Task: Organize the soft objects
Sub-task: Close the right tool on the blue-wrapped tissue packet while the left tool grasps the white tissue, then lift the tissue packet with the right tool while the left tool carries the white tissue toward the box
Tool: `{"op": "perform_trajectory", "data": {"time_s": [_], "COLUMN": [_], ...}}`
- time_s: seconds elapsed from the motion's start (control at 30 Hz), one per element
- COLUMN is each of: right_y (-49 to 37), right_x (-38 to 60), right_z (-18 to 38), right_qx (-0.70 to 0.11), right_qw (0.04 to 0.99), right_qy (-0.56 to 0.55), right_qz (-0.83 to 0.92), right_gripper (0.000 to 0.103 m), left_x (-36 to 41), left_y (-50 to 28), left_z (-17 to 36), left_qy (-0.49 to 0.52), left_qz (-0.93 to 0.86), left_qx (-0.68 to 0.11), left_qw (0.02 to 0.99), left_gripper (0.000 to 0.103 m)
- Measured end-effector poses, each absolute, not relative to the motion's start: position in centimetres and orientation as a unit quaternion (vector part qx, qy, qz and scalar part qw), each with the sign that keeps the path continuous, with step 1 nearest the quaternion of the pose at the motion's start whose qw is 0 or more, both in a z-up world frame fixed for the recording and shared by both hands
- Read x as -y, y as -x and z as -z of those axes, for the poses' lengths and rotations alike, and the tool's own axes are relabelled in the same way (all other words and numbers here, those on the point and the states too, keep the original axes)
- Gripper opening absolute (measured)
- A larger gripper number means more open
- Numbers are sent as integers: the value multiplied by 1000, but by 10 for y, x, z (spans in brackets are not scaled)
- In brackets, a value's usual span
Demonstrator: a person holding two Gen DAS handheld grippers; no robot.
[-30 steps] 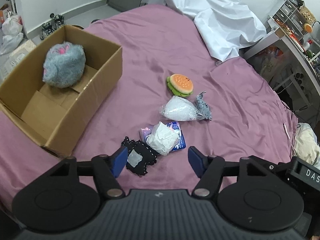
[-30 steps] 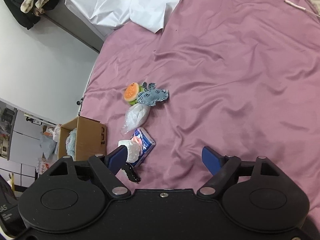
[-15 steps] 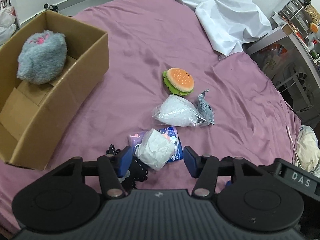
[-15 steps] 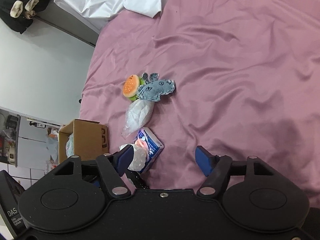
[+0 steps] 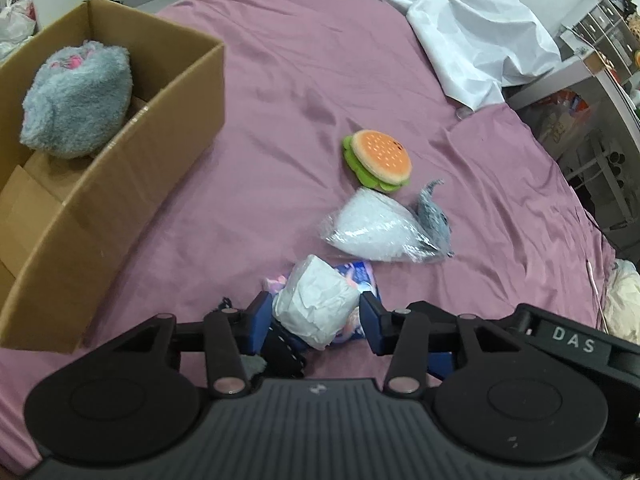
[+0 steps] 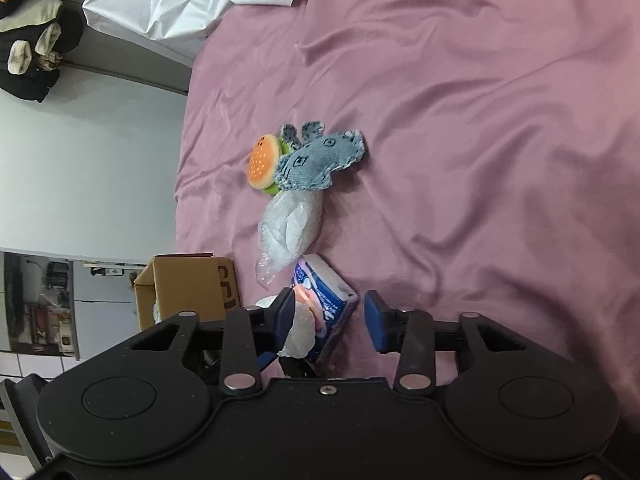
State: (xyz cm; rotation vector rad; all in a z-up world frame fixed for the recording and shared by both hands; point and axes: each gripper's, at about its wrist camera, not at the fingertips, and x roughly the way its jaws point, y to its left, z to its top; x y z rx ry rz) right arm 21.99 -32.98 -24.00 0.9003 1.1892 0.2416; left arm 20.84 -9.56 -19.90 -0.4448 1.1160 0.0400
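Note:
On the purple bed, my left gripper [image 5: 314,318] is open around a white crumpled soft bundle [image 5: 316,304] that lies on a blue tissue pack [image 5: 360,276]. My right gripper [image 6: 330,316] is open around the same blue tissue pack [image 6: 324,300]. A black lace piece [image 5: 282,350] lies under the left fingers. Beyond are a clear bag of white stuffing [image 5: 374,226], a burger plush [image 5: 380,158] and a grey denim animal [image 6: 318,158]. A cardboard box [image 5: 132,172] at left holds a grey fluffy plush [image 5: 78,100].
A white sheet [image 5: 460,28] is heaped at the bed's far side. A shelf unit with clutter [image 5: 592,92] stands off the bed's right edge. A wall [image 6: 92,168] runs beside the bed in the right wrist view.
Both grippers have moved forward and down onto the pile. The left fingers now flank the white bundle and have narrowed. The right fingers now flank the tissue pack.

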Motion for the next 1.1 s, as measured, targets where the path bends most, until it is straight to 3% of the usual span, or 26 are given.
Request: {"op": "perform_trajectory", "data": {"time_s": [0.6,0.77,1.1], "right_y": [-239,-236,-218], "right_x": [300,299,302], "right_z": [262,258,226], "right_qx": [-563,-555,-513], "right_qw": [726,733,776], "right_qy": [-380,-376,-346], "right_qz": [-104,-115,-127], "right_gripper": [35,25,20], "left_x": [76,76,74], "left_y": [-214,-214,-206], "left_z": [210,209,189], "left_qy": [213,210,200], "left_qz": [-40,-40,-28], "left_qx": [-521,-521,-510], "left_qw": [825,827,836], "left_gripper": [45,45,44]}}
